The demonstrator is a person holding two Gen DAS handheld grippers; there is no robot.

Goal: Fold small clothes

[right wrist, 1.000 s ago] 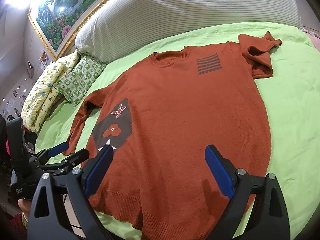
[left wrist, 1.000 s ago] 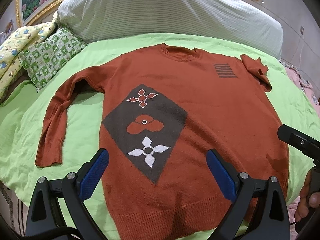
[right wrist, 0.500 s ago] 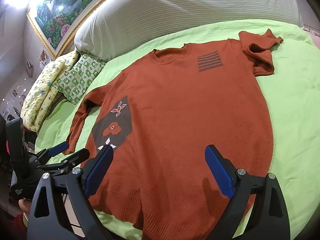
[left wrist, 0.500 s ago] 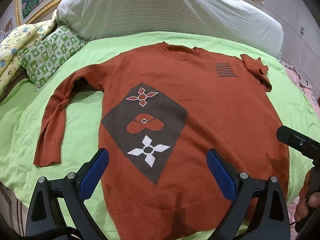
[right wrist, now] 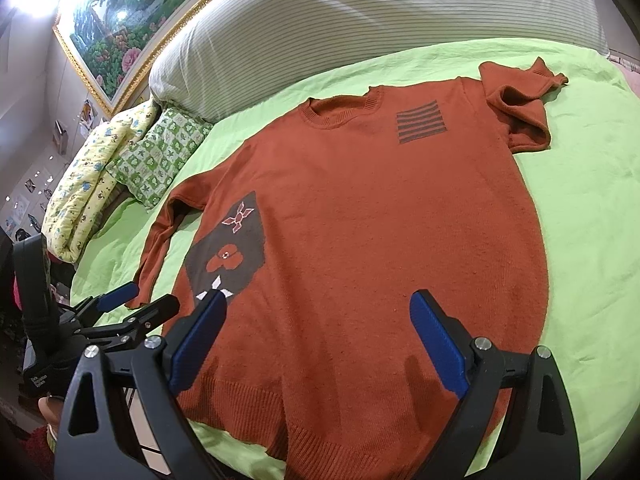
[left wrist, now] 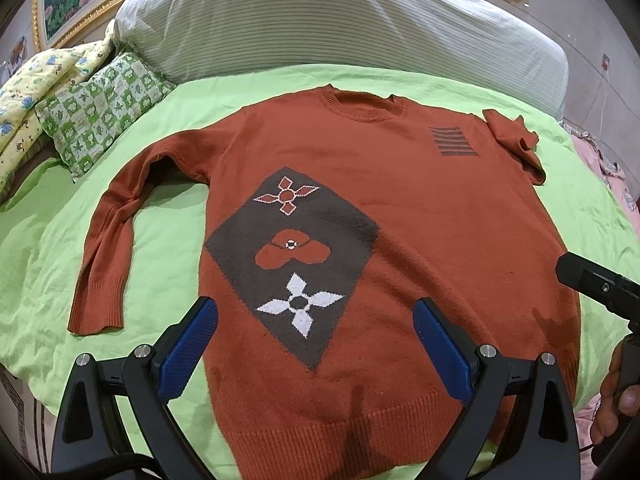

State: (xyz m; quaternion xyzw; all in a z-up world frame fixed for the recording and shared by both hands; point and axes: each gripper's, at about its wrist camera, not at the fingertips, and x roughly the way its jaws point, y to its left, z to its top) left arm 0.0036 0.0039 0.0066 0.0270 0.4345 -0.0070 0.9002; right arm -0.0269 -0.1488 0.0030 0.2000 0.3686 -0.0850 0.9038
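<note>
- The rust-orange knitted sweater (left wrist: 400, 216) lies face up, spread flat on the bed's green sheet (left wrist: 168, 264), its ribbed hem nearest.
- A dark diamond patch (left wrist: 292, 256) with flower shapes sits left of centre; the left sleeve (left wrist: 108, 248) runs straight, the far right sleeve (right wrist: 516, 108) is bunched.
- Left tool (left wrist: 316, 344) and right tool (right wrist: 320, 340) hover over the hem, jaws apart, holding nothing.
- Compared with a second ago, the sweater looks unmoved; both views differ only slightly.
- A striped bolster (left wrist: 340, 28) and checked pillow (left wrist: 100, 108) lie beyond.
</note>
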